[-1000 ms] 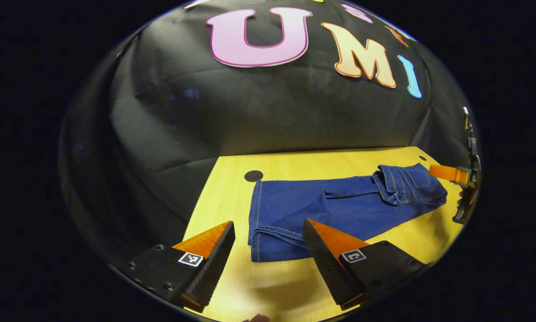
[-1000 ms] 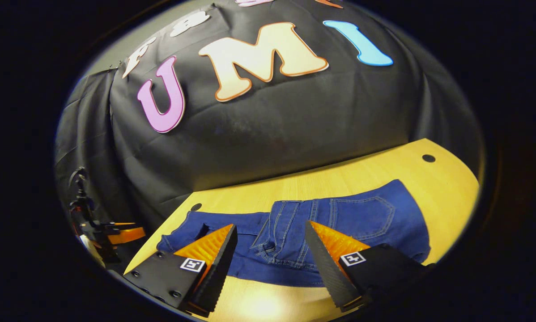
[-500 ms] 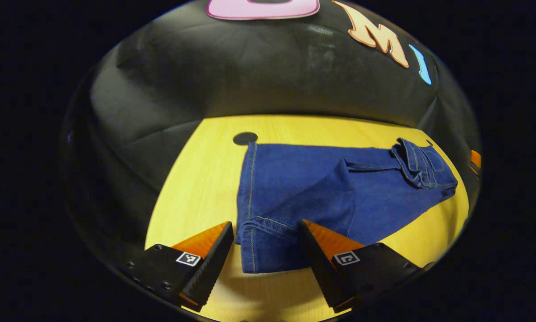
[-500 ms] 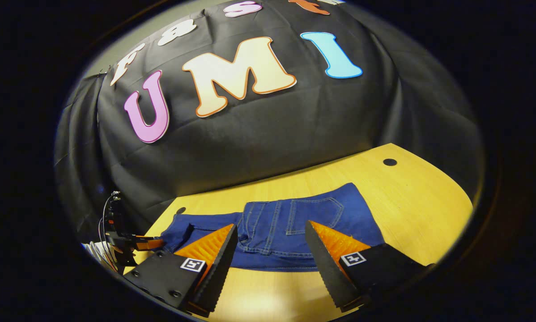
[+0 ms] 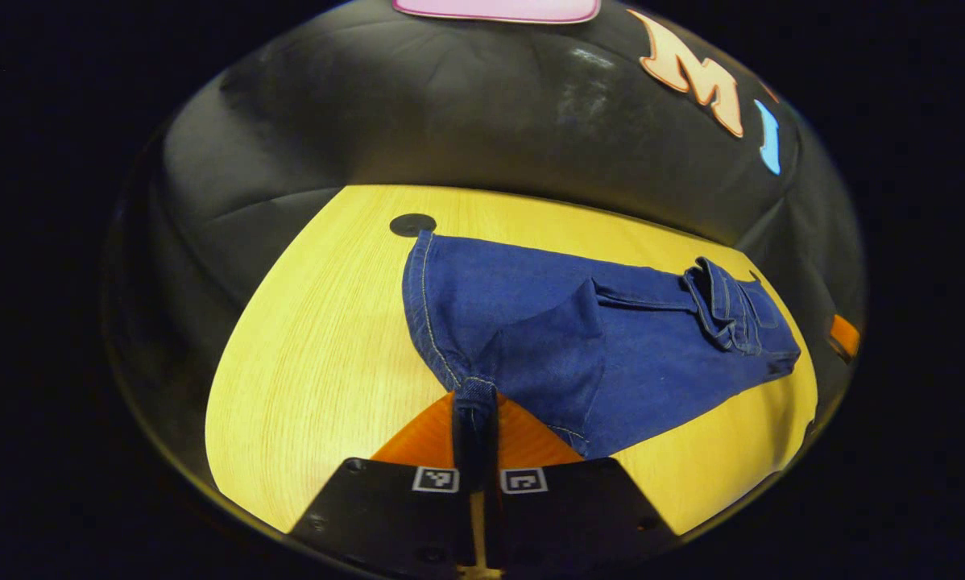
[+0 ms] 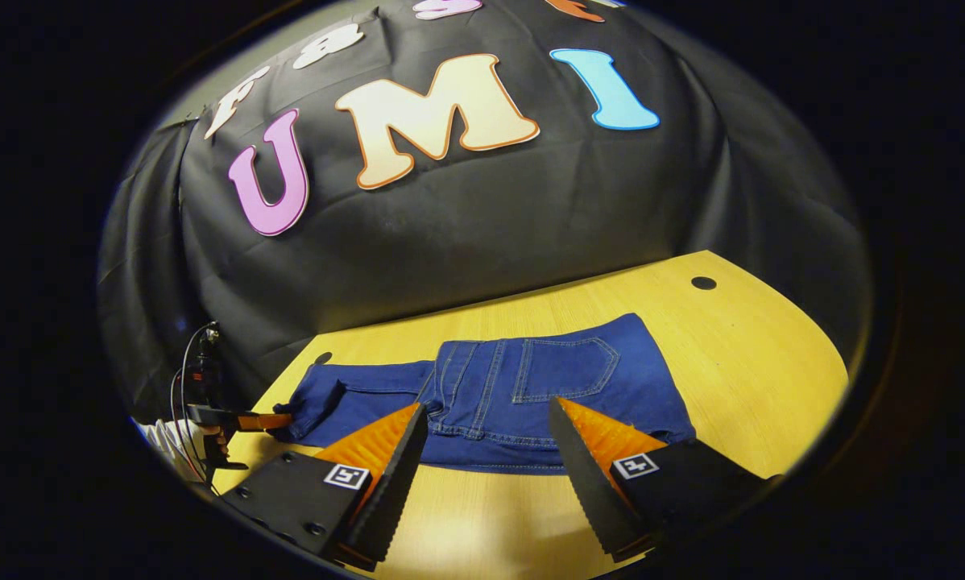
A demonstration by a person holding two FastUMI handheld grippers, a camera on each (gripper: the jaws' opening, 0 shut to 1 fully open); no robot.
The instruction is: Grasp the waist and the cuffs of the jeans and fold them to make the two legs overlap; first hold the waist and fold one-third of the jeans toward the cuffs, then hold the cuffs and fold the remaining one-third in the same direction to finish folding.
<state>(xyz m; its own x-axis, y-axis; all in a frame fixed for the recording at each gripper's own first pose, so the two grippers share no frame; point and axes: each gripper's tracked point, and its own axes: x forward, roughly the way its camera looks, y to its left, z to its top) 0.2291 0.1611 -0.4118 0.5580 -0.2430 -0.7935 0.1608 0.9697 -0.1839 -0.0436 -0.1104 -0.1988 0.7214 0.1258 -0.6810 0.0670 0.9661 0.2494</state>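
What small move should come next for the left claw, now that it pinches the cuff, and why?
Probably lift the cuffs a little and carry them toward the folded waist. The left claw is shut on the cuff hem, the waist third already lies folded over the jeans, and the right claw is open above the table, holding nothing.

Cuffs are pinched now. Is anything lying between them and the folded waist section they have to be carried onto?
Nothing visible does. The left gripper is shut on the cuffs, and only bare denim leg lies between there and the folded waist section. The right gripper hangs open at that section's near edge.
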